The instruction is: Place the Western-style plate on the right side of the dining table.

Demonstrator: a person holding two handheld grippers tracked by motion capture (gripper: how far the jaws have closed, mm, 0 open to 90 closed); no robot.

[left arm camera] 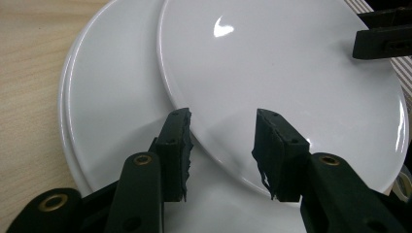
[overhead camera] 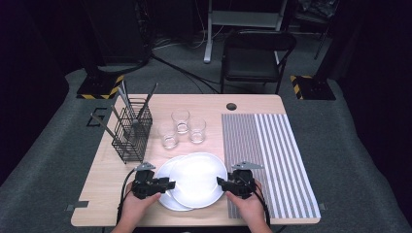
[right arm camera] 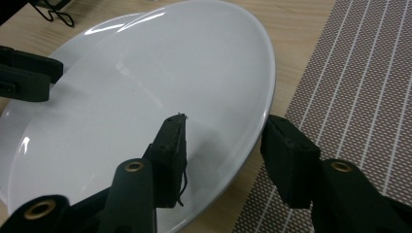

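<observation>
Two white plates lie overlapped near the table's front edge: the top plate rests partly on the lower plate. My left gripper is open at the top plate's left rim, which runs between its jaws. On the opposite side, my right gripper is open too, one jaw over the plate's right rim and the other outside it above the striped placemat. Neither pair of jaws is pressing on the plate.
A black wire rack with several utensils stands at the table's left. Three clear glasses sit behind the plates. A black folding chair stands beyond the far edge. Bare wood lies left of the plates.
</observation>
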